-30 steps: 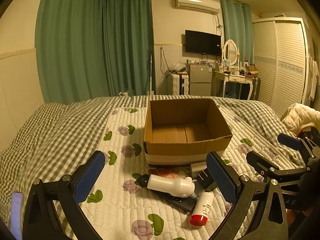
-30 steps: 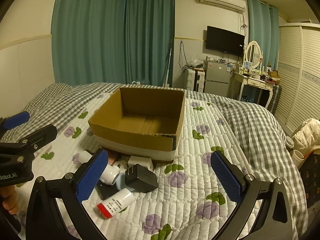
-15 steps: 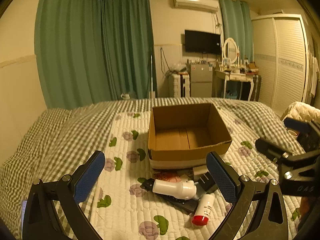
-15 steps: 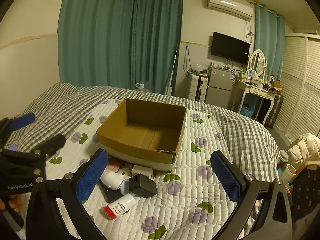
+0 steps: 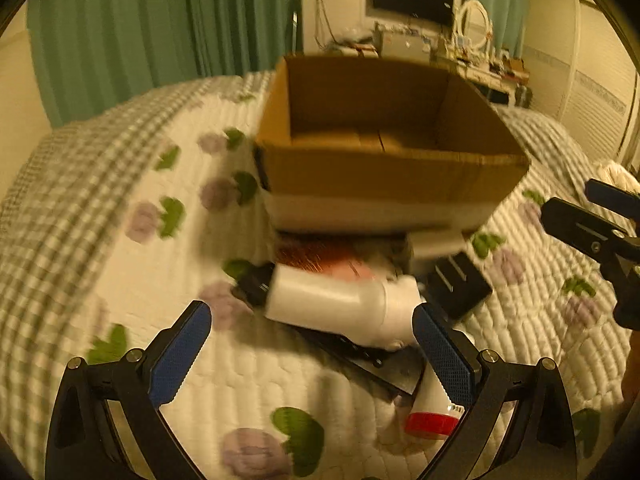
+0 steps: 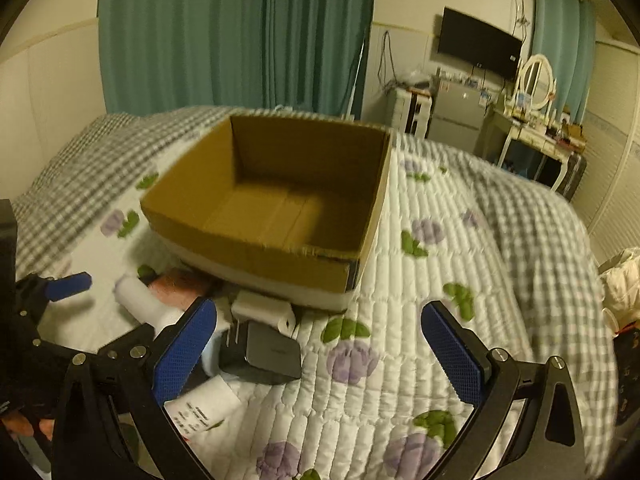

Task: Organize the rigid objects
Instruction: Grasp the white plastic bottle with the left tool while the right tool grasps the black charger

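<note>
An empty open cardboard box (image 5: pixel 384 168) (image 6: pixel 280 208) stands on the quilted bed. A pile of small objects lies at its near side: a white bottle (image 5: pixel 340 306) (image 6: pixel 140 300) on its side, a black flat device (image 5: pixel 360 354) under it, a black charger (image 5: pixel 456 286) (image 6: pixel 264 354), a white adapter (image 6: pixel 262 310) and a white tube with a red cap (image 5: pixel 434 408) (image 6: pixel 204 406). My left gripper (image 5: pixel 312 356) is open, just short of the white bottle. My right gripper (image 6: pixel 320 354) is open, right of the charger.
The white quilt (image 6: pixel 420 320) with purple flowers covers the bed, with a checked blanket (image 5: pixel 60 184) around it. Green curtains, a TV, a small fridge and a dressing table (image 6: pixel 528 136) stand at the far wall. A white jacket (image 6: pixel 624 276) lies at the right.
Both grippers moved forward and down toward the pile. The box and the objects now look larger and closer. Both grippers stay open.
</note>
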{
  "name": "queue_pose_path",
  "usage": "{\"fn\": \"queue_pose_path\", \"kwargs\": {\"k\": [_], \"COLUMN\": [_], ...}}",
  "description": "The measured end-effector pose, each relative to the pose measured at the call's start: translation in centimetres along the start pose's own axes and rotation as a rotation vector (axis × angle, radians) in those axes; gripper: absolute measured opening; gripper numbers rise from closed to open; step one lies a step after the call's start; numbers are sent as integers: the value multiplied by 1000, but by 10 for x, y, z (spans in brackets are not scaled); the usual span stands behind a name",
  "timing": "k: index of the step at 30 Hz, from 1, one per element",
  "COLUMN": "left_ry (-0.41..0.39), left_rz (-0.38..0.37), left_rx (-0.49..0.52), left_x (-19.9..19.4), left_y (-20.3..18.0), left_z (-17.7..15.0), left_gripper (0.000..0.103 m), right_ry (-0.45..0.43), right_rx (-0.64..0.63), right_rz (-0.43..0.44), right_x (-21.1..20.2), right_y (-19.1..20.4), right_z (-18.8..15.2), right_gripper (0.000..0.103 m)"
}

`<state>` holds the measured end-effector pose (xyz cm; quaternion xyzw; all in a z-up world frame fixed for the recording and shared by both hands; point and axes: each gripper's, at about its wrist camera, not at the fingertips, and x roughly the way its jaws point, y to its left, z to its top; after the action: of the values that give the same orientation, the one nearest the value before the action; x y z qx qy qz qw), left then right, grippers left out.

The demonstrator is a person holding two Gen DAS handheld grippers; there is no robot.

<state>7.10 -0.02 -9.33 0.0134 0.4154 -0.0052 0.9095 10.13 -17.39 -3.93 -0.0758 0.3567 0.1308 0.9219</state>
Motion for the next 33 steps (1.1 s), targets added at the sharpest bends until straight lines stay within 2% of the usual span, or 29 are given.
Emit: {"fn": "queue_pose_path", "kwargs": {"k": [9,17,20,22,27,28,30,33], "left_ry": [34,-5,8,13,7,2,-9,20], "left_rz": [-53,-70,-80,-72,-112,-113,-104,-151], "left_rx": [63,120,132,146,114,111,94,39], "left_x": [24,33,36,36,26,24,17,16], "left_y": [-17,-33,-33,-30,-22,-21,-14,1], "left_z": [0,4,3,2,0,0,0,2], "left_gripper": [103,103,103,99,97,91,70,56], "right_ry": [50,76,83,88,96,97,101,112], "right_rx": [47,57,53,51,38,32,15,-11], "right_rz": [58,51,42,35,21,18,14,17], "right_x": [19,24,26,27,29,30,31,34], "right_y": [-12,-12,-11,-11,-8,-7,-4,2], "right_z": [-10,-12,-13,-15,-16,-17,-18,-20], "right_gripper": [103,103,103,103,103,103,103,103]}}
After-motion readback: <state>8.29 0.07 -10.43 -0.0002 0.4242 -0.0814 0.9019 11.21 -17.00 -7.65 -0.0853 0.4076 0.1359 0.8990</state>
